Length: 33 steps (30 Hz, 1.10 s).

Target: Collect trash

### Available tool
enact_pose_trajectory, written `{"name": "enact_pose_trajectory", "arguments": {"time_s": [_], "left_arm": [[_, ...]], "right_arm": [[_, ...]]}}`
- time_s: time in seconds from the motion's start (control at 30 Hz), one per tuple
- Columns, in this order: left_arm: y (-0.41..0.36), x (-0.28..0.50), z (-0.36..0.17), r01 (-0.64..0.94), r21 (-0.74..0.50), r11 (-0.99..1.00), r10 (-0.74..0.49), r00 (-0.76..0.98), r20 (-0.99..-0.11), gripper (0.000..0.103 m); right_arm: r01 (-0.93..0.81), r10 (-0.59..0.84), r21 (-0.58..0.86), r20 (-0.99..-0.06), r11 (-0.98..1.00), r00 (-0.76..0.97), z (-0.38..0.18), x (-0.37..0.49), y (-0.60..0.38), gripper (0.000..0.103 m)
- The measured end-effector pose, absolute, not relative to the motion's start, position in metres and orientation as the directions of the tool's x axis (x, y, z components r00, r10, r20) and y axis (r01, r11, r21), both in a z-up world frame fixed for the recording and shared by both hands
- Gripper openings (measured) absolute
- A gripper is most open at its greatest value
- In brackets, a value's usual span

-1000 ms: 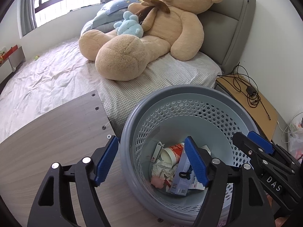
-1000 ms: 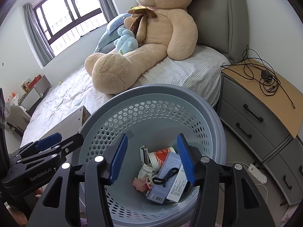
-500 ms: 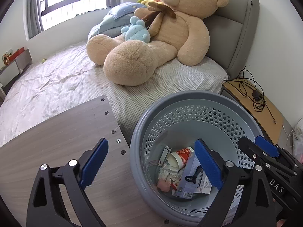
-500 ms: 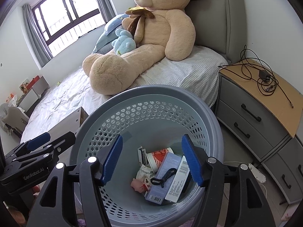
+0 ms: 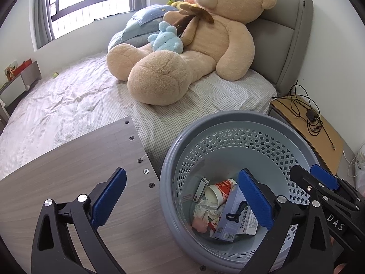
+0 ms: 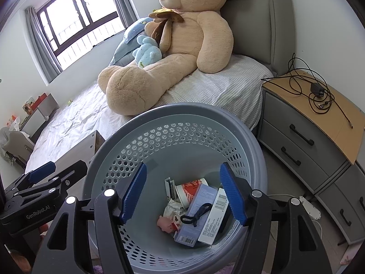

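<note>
Item: basket [image 5: 237,123], grey, perforated; stands ahead of and below both tools, so trash can be dropped straight in.
Contents: cup [image 6: 191,188], boxes [image 6: 200,214], crumpled paper [image 5: 205,207], pink scrap [image 6: 164,223], all on the bottom.
Left hand-held gripper [image 5: 182,201]: jaws apart, empty, straddling the table [image 5: 68,171] edge and basket rim.
Right hand-held gripper [image 6: 183,194]: jaws apart, empty, over the basket mouth; likely just unloaded.

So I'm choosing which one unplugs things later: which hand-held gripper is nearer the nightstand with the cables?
Right. The right hand-held gripper hangs over the basket, which stands beside the nightstand; the left hand-held gripper straddles the basket's far rim, by the wooden table.
</note>
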<state>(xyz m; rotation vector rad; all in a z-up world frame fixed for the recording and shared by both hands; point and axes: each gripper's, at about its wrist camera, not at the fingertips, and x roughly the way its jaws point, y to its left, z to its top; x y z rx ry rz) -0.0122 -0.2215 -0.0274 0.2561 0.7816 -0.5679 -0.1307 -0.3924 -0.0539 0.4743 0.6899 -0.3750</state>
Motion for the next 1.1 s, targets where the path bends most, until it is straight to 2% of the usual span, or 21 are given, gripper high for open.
{"name": "enact_pose_trajectory", "arguments": {"time_s": [1.1], "left_arm": [[-0.2179,-0.0050,-0.0272,0.537,0.009,0.843,-0.360,0.578,-0.732,0.097]], "right_arm": [[0.479,-0.173,0.289,-0.681,0.829,0.712,-0.0545,-0.1316,-0.3933,0.064]]}}
